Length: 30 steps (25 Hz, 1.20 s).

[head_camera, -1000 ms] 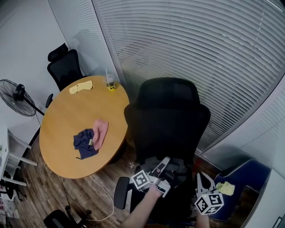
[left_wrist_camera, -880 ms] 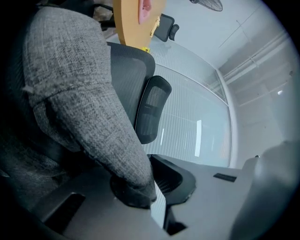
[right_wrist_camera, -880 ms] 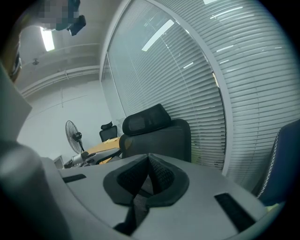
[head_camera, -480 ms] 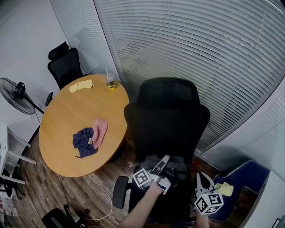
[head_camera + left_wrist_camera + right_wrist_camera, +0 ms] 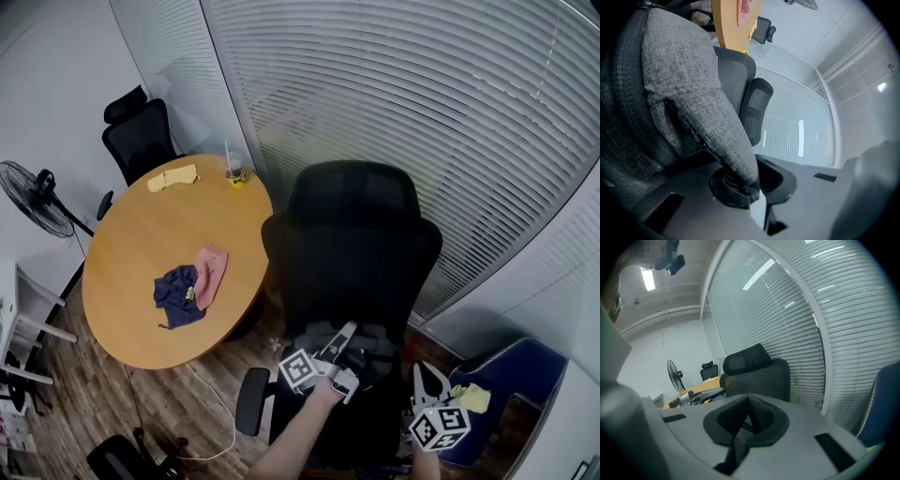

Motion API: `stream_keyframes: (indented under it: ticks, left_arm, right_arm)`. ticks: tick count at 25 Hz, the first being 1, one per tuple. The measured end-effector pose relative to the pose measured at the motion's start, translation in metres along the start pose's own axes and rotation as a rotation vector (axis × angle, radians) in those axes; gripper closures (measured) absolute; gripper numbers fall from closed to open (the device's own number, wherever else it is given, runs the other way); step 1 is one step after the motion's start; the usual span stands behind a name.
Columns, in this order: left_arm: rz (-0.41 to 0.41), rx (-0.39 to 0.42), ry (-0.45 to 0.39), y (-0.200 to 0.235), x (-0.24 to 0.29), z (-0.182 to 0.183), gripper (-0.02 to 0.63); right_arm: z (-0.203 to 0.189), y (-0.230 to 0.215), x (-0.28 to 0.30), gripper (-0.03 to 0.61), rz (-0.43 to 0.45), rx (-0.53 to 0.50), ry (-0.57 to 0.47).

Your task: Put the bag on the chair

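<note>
Count: two grippers (left gripper, right gripper), one bag, two black office chairs (near chair, far chair), one blue armchair, one round table, one fan, one cup, four cloths.

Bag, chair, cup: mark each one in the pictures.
bag (image 5: 679, 61): left gripper view, its grey fabric side.
chair (image 5: 352, 253): head view, its backrest.
cup (image 5: 232, 173): head view, its body.

text: none readable | labels, brands: none readable | numbers, signs: none readable
</note>
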<state>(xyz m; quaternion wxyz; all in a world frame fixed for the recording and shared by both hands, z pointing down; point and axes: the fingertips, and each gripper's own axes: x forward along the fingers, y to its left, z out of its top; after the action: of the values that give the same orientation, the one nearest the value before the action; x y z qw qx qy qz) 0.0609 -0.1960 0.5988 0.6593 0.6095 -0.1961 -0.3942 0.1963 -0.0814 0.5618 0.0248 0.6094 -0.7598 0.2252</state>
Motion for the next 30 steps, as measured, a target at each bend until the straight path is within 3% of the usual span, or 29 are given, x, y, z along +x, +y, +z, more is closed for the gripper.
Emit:
stream_keyframes:
  ticks: [9,16,24,30]
  left_arm:
    - [0.017,0.007,0.003,0.000,0.004,0.000,0.582]
    - [0.040,0.008,0.013,0.009,-0.006,0.004,0.500]
    - [0.053,0.009,0.004,0.009,-0.020,0.009,0.494]
    - [0.070,0.050,0.053,0.001,-0.032,-0.001,0.494]
  right_arm:
    - [0.004,-0.002,-0.004,0.566,-0.010,0.002,0.007]
    - [0.006,-0.001,-0.004,0.566,-0.014,-0.001,-0.004]
    - [0.009,0.014,-0.004,0.566,0.003,-0.013,-0.011]
    - [0.011,0.029,-0.007,0.566,0.019,-0.026,-0.014]
